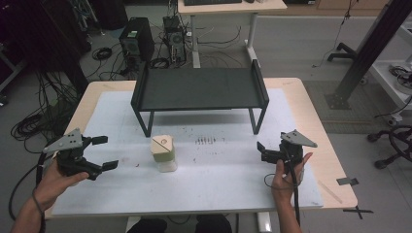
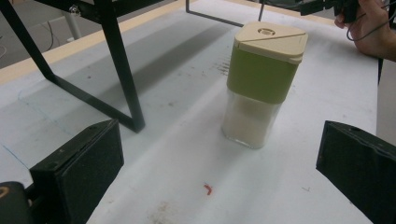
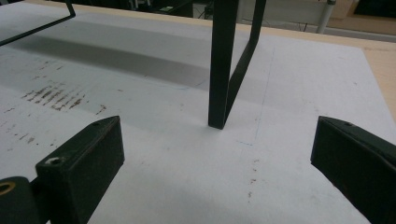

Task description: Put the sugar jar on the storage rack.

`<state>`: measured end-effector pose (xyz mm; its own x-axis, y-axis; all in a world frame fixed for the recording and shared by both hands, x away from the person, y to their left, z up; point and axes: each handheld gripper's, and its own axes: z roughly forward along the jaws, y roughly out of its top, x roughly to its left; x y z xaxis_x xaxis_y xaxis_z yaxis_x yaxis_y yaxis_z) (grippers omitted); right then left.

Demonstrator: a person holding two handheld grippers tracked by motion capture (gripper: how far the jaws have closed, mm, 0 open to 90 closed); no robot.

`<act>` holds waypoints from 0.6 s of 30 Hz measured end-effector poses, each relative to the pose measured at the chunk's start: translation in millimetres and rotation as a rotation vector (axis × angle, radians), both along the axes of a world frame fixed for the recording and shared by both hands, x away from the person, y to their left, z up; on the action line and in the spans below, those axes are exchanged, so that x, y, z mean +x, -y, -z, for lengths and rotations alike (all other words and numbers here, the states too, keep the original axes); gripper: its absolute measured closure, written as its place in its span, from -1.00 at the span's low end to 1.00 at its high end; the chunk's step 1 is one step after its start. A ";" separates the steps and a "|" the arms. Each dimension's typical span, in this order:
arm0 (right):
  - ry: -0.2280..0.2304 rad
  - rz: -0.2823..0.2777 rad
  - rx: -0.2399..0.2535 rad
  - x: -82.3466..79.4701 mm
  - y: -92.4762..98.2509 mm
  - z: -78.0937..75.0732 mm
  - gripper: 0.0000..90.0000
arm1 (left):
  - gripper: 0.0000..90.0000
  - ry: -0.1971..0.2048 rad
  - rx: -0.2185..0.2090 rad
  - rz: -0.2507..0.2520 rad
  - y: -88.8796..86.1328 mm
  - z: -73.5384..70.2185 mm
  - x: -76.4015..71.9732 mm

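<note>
High view: a green-lidded jar stands upright on the bench before a black rack, between the spread left tongs and spread right tongs.

Left gripper view: jar near; a high pinch could tip it.

Right gripper view: rack leg close, a snag risk.

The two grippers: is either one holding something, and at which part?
Nothing is held. The left gripper and the right gripper are both open, apart from the jar.

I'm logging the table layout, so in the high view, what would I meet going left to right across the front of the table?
Left tongs, open → green-and-cream lidded jar, standing upright → dark smudge marks on the white mat → right tongs, open.
</note>
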<state>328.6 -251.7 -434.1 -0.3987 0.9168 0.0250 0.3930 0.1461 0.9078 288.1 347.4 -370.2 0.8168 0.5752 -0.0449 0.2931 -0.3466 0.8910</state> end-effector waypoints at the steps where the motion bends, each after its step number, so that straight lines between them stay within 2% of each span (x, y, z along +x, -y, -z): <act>1: 0.001 0.001 0.001 0.1 0.1 0.0 -0.94 | -0.98 0.002 0.000 0.000 0.4 -0.2 -0.1; 18: -0.003 -0.004 -0.005 -0.5 -0.4 0.0 -0.94 | -0.98 0.005 -0.003 0.011 1.5 -0.6 1.0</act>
